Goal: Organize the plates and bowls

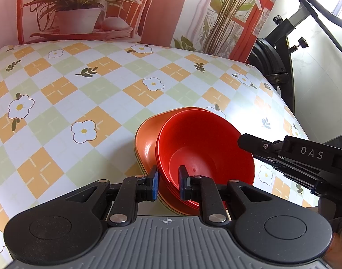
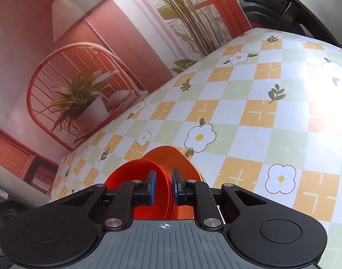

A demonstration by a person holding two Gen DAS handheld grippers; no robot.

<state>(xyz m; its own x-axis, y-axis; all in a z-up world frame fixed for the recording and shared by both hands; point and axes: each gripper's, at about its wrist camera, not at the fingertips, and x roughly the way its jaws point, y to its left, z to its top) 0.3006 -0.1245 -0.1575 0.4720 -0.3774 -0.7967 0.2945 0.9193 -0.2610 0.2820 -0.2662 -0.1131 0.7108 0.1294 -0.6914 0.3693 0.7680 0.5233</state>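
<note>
Several red bowls [image 1: 204,148] sit nested in one stack on an orange plate [image 1: 146,143], near the front right of the checked tablecloth [image 1: 81,89]. A thin yellow-green rim shows under the plate. My left gripper [image 1: 168,185] straddles the near rims of the bowl stack, one pad outside and one inside, shut on them. My right gripper [image 1: 244,142] reaches in from the right to the stack's right rim. In the right wrist view my right gripper [image 2: 164,188] is closed on the rims of the red bowls [image 2: 130,174], with the orange plate [image 2: 171,157] just behind.
The flowered tablecloth [image 2: 260,112] spreads out left of and beyond the stack. A printed backdrop of plants [image 1: 81,11] stands along the far edge. A black exercise machine [image 1: 281,51] is beyond the table's right edge, close to the stack.
</note>
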